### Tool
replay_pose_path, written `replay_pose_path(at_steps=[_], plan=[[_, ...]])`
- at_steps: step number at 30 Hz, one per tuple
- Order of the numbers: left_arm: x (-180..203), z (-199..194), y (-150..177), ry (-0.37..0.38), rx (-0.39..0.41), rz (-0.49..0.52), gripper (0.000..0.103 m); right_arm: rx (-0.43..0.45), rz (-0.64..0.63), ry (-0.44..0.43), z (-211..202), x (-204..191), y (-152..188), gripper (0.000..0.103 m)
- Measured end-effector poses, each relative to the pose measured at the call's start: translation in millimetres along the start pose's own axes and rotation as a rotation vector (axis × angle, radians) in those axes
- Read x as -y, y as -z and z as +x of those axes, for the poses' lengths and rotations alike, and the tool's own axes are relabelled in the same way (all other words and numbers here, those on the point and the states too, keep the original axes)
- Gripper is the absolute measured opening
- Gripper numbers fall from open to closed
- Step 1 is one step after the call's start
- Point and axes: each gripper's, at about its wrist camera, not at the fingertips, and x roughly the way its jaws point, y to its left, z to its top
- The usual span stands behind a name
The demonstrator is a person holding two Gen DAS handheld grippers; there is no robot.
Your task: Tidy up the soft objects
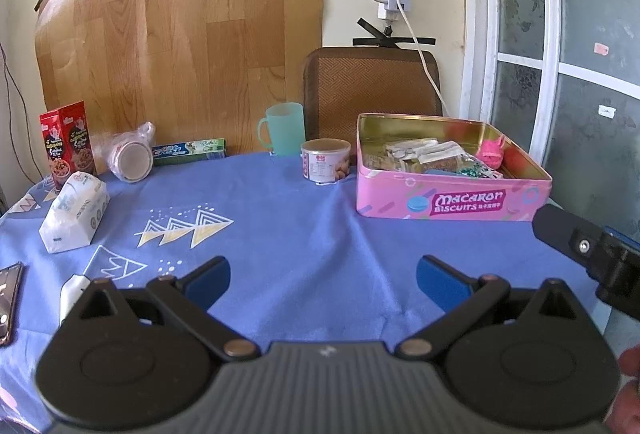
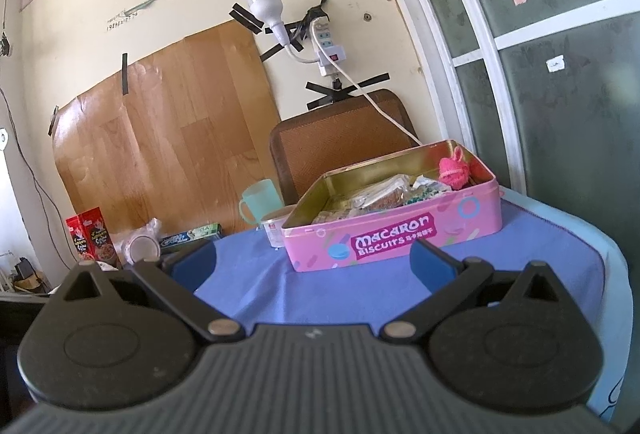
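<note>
Pink knitted toy (image 1: 493, 153) inside biscuit tin (image 1: 452, 203); left gripper (image 1: 323, 280), right gripper (image 2: 313, 263) jaws apart, empty.

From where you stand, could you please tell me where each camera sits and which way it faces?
Left wrist: rides the left tongs, low over the blue tablecloth, facing the far wall; its open blue pads, the right tongs and a fingertip at right show.
Right wrist: rides the right tongs, tilted, facing the pink tin; only its open pads show.
Shared: the pink tin, green cup, chair.
</note>
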Motion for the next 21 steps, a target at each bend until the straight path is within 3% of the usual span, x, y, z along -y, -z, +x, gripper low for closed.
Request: replay_pose_path(at_steps=[21], plan=[[0.9,0.9,1.3,-0.001,-0.007,0.005,0.103,0.016,-0.022,-0.006,-2.4,-3.2,-1.0,0.103]])
